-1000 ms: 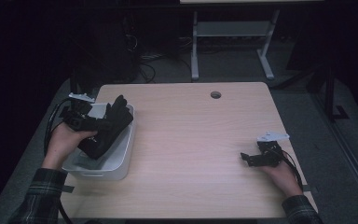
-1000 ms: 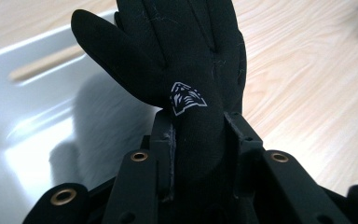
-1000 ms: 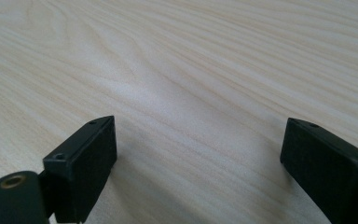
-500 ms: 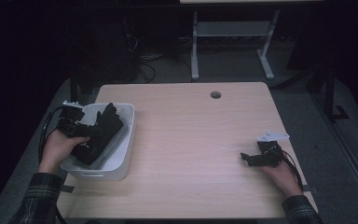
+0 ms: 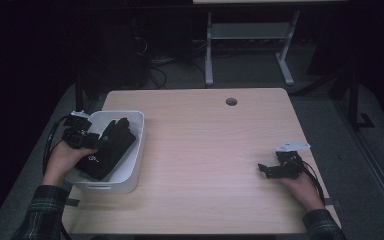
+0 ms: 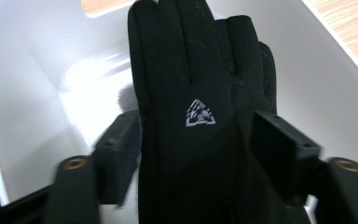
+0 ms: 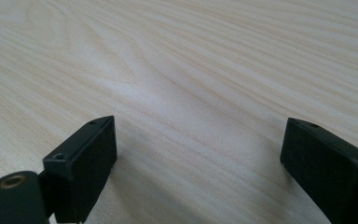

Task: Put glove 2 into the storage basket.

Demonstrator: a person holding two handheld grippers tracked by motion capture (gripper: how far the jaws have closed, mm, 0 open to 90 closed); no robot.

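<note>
Black glove lying in the white bin, left fingers spread around it.

High view: the black glove (image 5: 106, 149) lies in the white bin (image 5: 134, 165) at the bench's (image 5: 205, 150) left, long axis slanting, fingertips pointing away from the left gripper (image 5: 87, 141); the right gripper (image 5: 266, 170) rests on bare wood. Left gripper view: the glove's cuff lies between the fingers (image 6: 282, 154), which have just been opening and stand clear of it; its tips point straight ahead. Right gripper view: fingers (image 7: 86, 163) spread wide, nothing between.
</note>
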